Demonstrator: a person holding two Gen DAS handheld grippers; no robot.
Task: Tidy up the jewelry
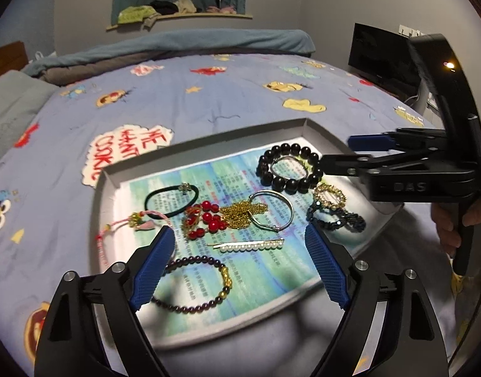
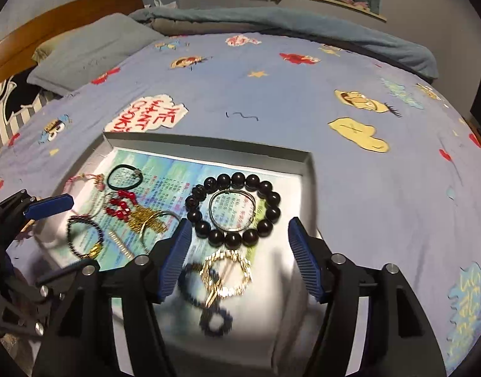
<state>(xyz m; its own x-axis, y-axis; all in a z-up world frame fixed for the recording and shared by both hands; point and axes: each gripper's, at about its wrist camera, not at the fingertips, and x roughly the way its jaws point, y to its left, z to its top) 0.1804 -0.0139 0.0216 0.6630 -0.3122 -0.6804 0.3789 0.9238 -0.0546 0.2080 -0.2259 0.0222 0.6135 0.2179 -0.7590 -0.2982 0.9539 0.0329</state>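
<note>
A shallow white box lid (image 1: 111, 188) (image 2: 209, 143) lies on the bed, lined with a printed paper and holding jewelry. In it are a black bead bracelet (image 1: 265, 157) (image 2: 237, 179) around a thin silver bangle (image 2: 232, 212), a gold chain bracelet (image 2: 228, 271), a dark blue beaded piece (image 1: 337, 220) (image 2: 215, 317), a pearl hair clip (image 1: 253, 246), red beads (image 1: 209, 216), a gold chain (image 1: 243, 213), a black hair tie (image 1: 171, 198) and a purple bead bracelet (image 1: 193, 282). My left gripper (image 1: 240, 245) is open above the pearl clip. My right gripper (image 2: 237, 242) is open above the gold bracelet; it also shows in the left wrist view (image 1: 350, 150).
The lid sits on a blue cartoon-print bedspread (image 2: 272, 100). A grey pillow (image 2: 93, 50) and wooden headboard (image 2: 67, 15) lie at the far left, a rolled blanket (image 1: 177, 44) at the back. A dark monitor (image 1: 378, 56) stands at the right.
</note>
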